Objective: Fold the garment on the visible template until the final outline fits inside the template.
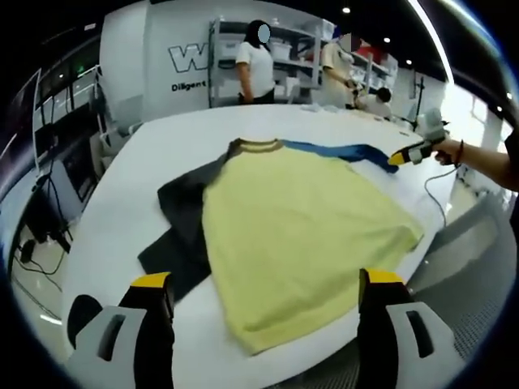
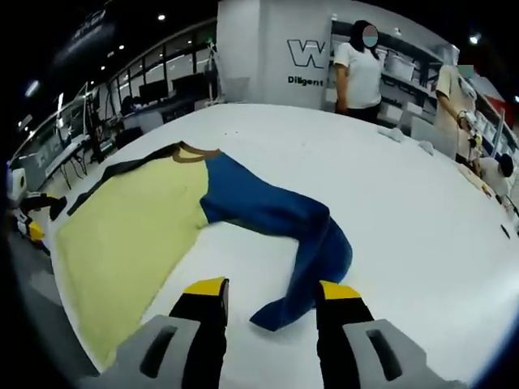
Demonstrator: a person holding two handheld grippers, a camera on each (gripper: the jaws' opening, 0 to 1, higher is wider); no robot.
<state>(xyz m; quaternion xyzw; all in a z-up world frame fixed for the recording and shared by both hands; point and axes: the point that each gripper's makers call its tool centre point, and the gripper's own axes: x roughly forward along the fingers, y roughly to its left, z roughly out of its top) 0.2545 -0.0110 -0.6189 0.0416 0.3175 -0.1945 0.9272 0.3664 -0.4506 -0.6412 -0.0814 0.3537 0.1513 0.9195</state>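
Garment: your shirt [image 1: 304, 235] lies flat on the white desk [image 1: 162, 154], yellow body spread wide, brown collar [image 1: 261, 146] at 12 o'clock of the body in the left gripper view.
Blue sleeve: in the right gripper view the blue sleeve [image 2: 280, 219] runs from the collar toward 5 o'clock, and its cuff end lies between your two jaws.
Dark sleeve: in the left gripper view the dark grey sleeve [image 1: 182, 227] lies at 9 o'clock of the yellow body, flat on the desk.
Left claw: your left claw [image 1: 266, 304] is released, jaws spread wide, above the shirt's near hem; nothing is between them.
Right claw: your right claw [image 2: 268, 301] is released, jaws apart over the sleeve's end; whether they touch the cloth, you cannot tell. The left gripper view shows it at 3 o'clock, held in your hand [image 1: 448, 149].
Background: two people [image 1: 255, 65] stand by shelves [image 1: 300, 61] at 12 o'clock, beyond the desk.
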